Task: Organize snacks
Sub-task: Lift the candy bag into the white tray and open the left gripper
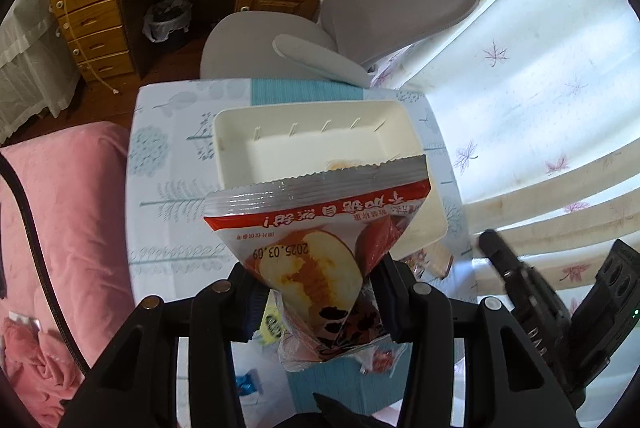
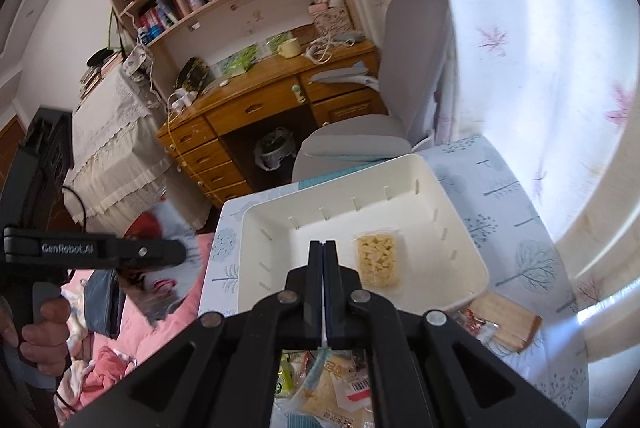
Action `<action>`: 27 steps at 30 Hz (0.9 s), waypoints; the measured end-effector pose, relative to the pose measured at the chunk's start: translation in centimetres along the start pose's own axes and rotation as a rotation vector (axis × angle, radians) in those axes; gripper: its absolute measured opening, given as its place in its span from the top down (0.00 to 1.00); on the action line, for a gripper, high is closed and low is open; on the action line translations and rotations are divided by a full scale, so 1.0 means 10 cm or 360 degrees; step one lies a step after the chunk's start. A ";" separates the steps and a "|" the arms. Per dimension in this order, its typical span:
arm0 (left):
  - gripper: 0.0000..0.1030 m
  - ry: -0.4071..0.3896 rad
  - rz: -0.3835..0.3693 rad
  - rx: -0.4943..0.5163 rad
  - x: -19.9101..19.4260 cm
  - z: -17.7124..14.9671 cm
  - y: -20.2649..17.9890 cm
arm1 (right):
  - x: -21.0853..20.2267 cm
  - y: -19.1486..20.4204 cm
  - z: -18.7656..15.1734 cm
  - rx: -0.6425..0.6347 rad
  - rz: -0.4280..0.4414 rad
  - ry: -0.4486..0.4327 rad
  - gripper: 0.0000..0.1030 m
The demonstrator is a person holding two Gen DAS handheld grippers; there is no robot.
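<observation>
left gripper (image 1: 316, 292) pinching packet (image 1: 320, 244) by lower end over bin (image 1: 240, 132); looking light, crinkly, slippery, crushable. right gripper (image 2: 323, 248) hovering fully closed, carrying nothing.

You're looking at the table (image 2: 500, 188), leaf-print cloth: white tray (image 2: 472, 260) sitting ahead of the right claw, loose snack packs (image 2: 502, 320) lying right and beneath it.

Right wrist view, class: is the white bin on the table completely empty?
No, one clear packet of pale yellow snack pieces lies on the floor of the white bin.
</observation>
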State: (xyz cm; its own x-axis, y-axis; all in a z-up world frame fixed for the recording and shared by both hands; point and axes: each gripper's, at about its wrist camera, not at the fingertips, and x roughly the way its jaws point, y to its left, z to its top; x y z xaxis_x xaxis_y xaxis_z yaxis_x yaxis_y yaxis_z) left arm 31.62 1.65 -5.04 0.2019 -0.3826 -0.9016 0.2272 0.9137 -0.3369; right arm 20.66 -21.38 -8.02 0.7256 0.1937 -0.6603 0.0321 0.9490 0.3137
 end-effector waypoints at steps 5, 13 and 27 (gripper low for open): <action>0.56 -0.0006 -0.0030 0.0012 0.18 0.11 -0.06 | 0.20 -0.05 0.03 -0.0001 0.0034 0.0075 1.00; 0.33 0.0009 -0.0079 -0.0032 0.46 0.21 -0.06 | 0.43 -0.19 0.02 0.0061 0.0039 0.0187 0.99; 0.29 -0.0037 -0.0013 -0.0099 0.22 -0.08 0.14 | 0.42 -0.16 -0.07 0.0208 0.0055 0.0259 0.39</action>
State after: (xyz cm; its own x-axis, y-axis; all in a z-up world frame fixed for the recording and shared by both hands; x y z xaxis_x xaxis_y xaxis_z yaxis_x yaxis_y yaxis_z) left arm 31.64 2.16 -7.68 0.2227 -0.3928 -0.8923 0.1696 0.9169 -0.3613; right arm 23.17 -21.88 -11.75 0.6074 0.2735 -0.7459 0.1055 0.9028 0.4169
